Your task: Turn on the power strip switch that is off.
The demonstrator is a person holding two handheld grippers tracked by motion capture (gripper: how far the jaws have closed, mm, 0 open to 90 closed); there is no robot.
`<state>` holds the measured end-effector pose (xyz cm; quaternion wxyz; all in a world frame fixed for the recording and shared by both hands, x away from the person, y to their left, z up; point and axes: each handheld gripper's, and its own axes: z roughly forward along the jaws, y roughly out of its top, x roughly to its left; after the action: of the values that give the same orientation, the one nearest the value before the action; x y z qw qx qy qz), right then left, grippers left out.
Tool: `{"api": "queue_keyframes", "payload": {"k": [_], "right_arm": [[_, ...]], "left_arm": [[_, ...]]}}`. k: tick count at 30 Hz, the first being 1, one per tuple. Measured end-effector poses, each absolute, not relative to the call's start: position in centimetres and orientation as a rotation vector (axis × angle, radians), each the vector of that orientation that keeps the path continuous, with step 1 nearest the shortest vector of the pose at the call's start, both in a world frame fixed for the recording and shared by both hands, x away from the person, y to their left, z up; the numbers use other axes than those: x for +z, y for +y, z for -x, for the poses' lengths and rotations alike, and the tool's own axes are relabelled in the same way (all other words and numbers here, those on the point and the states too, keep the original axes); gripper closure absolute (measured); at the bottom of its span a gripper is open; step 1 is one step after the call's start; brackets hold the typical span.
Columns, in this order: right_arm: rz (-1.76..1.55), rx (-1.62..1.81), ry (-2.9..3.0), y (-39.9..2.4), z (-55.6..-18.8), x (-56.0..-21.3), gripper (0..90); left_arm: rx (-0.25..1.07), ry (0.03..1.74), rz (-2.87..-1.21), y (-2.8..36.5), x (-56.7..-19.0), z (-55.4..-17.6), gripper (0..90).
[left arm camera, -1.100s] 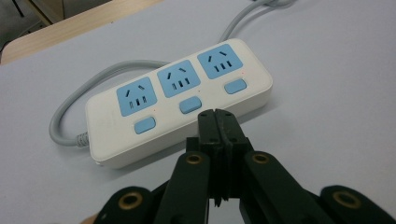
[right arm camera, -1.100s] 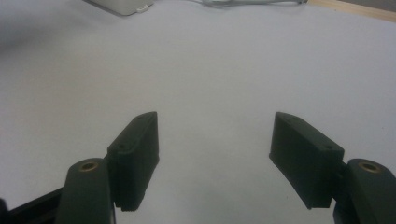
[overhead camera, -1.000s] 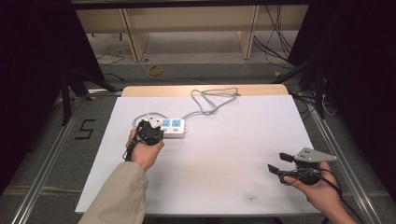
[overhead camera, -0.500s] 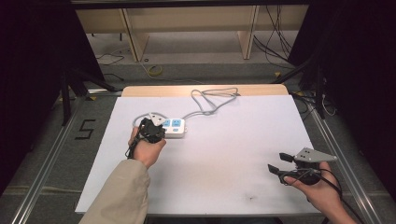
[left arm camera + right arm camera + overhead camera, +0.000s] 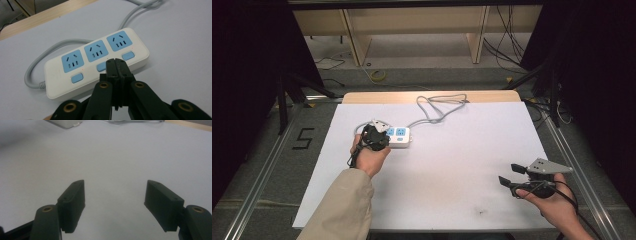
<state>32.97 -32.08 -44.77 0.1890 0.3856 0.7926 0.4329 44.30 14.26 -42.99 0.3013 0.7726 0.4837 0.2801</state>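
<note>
The power strip [image 5: 396,136] lay flat on the white table [image 5: 452,170], left of centre toward the far edge, sockets and switches facing up; its grey cable [image 5: 432,107] ran off in loops toward the far edge, leaving the near side free for approach. The left gripper [image 5: 116,65] was brought over the strip with its jaws fully closed together, nothing between them; the closed tips formed a single blunt point, resting at or just above the middle blue switch [image 5: 101,66]. In my judgement the jaws were kept together so as to press that switch rather than grasp anything; whether contact had been made could not be determined. In the high view the left gripper [image 5: 374,136] sat at the strip's left end, the hand behind it.

The right gripper [image 5: 511,174] was held well apart near the table's right front corner, its jaws standing wide and empty; in the right gripper view the pads [image 5: 72,202] framed bare table only. It appeared parked clear of the work, so as not to obstruct the left hand.
</note>
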Motion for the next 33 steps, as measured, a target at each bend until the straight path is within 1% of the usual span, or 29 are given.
{"api": "queue_keyframes", "payload": {"k": [16,33], "right_arm": [[-1.086,1.218,2.223,-32.2,-32.9,-44.8,32.9],[-1.087,1.217,2.228,-32.1,-32.9,-44.8,32.9]], "left_arm": [[0.732,1.295,-2.044,13.8,-43.3,-45.7,90.0],[0.676,1.349,-2.075,14.1,-43.9,-47.2,89.9]]}}
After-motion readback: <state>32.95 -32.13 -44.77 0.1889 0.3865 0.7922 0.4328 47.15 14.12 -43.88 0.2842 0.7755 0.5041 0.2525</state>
